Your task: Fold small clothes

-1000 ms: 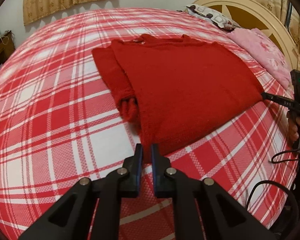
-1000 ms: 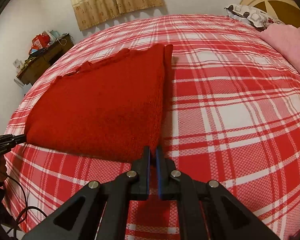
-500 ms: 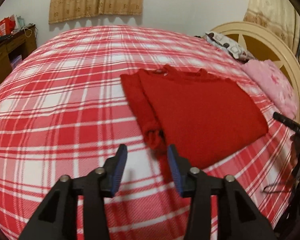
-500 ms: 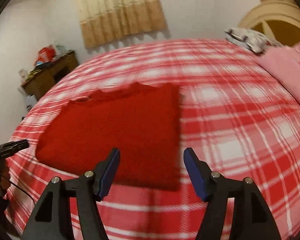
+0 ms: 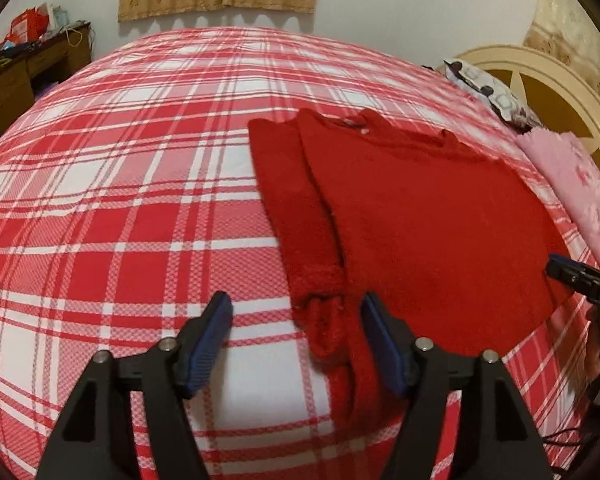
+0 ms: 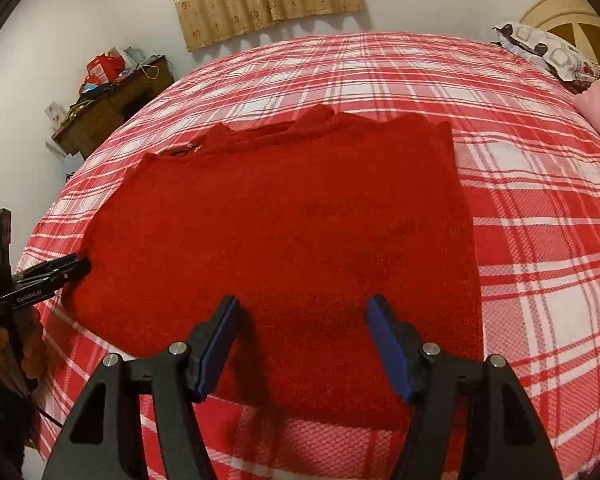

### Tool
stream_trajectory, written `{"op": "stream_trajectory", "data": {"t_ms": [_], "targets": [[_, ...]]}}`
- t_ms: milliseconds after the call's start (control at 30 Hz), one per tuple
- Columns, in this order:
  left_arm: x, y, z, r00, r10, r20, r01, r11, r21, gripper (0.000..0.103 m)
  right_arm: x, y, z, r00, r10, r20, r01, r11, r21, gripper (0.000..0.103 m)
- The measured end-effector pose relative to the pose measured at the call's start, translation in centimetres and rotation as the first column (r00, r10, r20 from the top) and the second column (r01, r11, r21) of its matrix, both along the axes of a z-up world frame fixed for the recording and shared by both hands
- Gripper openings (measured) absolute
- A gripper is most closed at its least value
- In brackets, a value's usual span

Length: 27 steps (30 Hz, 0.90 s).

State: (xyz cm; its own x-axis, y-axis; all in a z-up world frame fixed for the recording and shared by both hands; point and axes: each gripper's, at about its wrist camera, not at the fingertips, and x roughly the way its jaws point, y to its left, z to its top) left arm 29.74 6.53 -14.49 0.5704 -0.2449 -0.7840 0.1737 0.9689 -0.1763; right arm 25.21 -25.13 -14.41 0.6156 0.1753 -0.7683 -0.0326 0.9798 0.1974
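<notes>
On plaid bed (image 5: 140, 208) | red sweater (image 6: 284, 232) flat | sleeve (image 5: 296, 216) folded alongside

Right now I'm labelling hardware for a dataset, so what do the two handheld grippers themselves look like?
Both match: the left gripper and right gripper have matte black angular arms with triangular cut-outs, round silver pivot bolts and flat fingers faced with ribbed blue pads. Seen from the right wrist camera, the left unit's side carries white lettering, and a thin black cable hangs below the hand holding it.
</notes>
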Motion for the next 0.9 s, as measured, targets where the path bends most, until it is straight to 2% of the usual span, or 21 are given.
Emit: {"op": "stream_trajectory", "data": {"t_ms": [100, 167, 233, 400, 467, 533, 567, 633, 700, 733, 900], "targets": [[0.2, -0.3, -0.1, 1.000, 0.007, -0.001, -0.007, 1.000, 0.013, 0.077, 0.2, 1.3, 0.9, 0.998, 0.042, 0.042, -0.042, 0.999, -0.009, 0.067], [0.8, -0.5, 0.1, 1.000, 0.017, 0.001, -0.017, 1.000, 0.013, 0.081, 1.6, 2.1, 0.3, 0.999, 0.051, 0.012, -0.050, 0.997, -0.052, 0.067], [1.3, -0.4, 0.1, 0.999, 0.034, 0.005, -0.034, 0.999, 0.015, 0.084, 3.7, 2.4, -1.4, 0.998, 0.048, -0.048, -0.053, 0.994, -0.091, 0.069], [1.4, -0.2, 0.0, 0.999, 0.034, 0.011, -0.034, 0.999, -0.017, 0.084, 3.6, 2.5, 0.0, 1.000, -0.022, -0.017, 0.021, 0.999, -0.045, 0.069], [1.0, 0.0, 0.3, 0.999, 0.029, 0.034, -0.027, 0.999, -0.036, 0.084, 3.0, 3.5, 0.9, 0.999, 0.004, 0.033, -0.003, 0.999, -0.035, 0.069], [1.0, 0.3, 0.4, 0.999, 0.038, 0.039, -0.036, 0.998, -0.046, 0.083, 3.2, 4.8, 0.9, 0.998, 0.042, 0.042, -0.040, 0.997, -0.067, 0.069], [1.1, 0.5, 0.2, 0.999, 0.044, 0.029, -0.043, 0.998, -0.050, 0.084, 3.5, 5.3, 0.6, 0.998, 0.049, 0.033, -0.047, 0.996, -0.081, 0.069], [1.2, 1.0, 0.2, 0.999, 0.053, 0.014, -0.052, 0.996, -0.073, 0.084, 5.2, 5.6, -1.4, 0.998, 0.047, -0.046, -0.051, 0.994, -0.092, 0.071], [0.9, 1.5, 0.4, 0.998, 0.059, 0.009, -0.058, 0.994, -0.090, 0.084, 5.3, 5.5, -1.5, 0.999, 0.039, -0.004, -0.039, 0.993, -0.109, 0.071], [0.6, 1.7, 0.6, 0.998, 0.057, 0.016, -0.055, 0.994, -0.093, 0.084, 5.4, 5.8, -1.4, 0.999, 0.037, -0.014, -0.038, 0.992, -0.120, 0.071], [-0.7, 3.1, 1.2, 0.998, 0.048, 0.042, -0.046, 0.997, -0.064, 0.085, 3.7, 6.8, -0.3, 0.997, 0.067, 0.036, -0.062, 0.991, -0.120, 0.071]]}}
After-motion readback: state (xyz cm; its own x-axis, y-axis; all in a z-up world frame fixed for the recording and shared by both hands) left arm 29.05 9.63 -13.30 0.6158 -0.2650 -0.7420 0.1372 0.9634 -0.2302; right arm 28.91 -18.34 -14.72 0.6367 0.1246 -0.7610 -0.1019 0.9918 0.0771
